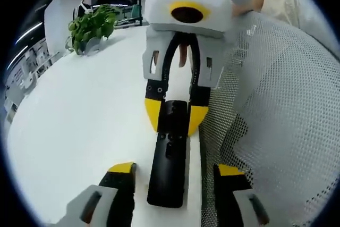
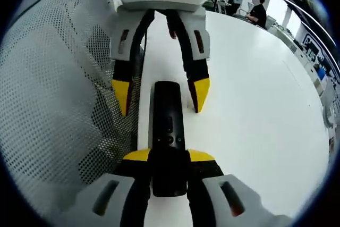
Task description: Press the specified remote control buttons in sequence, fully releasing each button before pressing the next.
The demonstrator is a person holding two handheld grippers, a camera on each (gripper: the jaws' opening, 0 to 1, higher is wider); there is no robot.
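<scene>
A black remote control (image 1: 169,168) (image 2: 168,115) lies lengthwise on the white table (image 1: 79,120) (image 2: 255,104), close to its edge. My right gripper (image 2: 169,156) is shut on one end of the remote; in the left gripper view the right gripper (image 1: 174,115) reaches in from the top, its yellow tips pinching that end. My left gripper (image 1: 175,169) is open, one jaw on each side of the remote's other end and apart from it. The left gripper (image 2: 161,94) hangs open over the far end in the right gripper view. Small buttons show on the remote's top face.
A grey mesh chair back (image 1: 281,120) (image 2: 58,104) stands right against the table edge beside the remote. A potted green plant (image 1: 93,27) sits at the table's far corner. A person (image 2: 258,9) sits far off beyond the table.
</scene>
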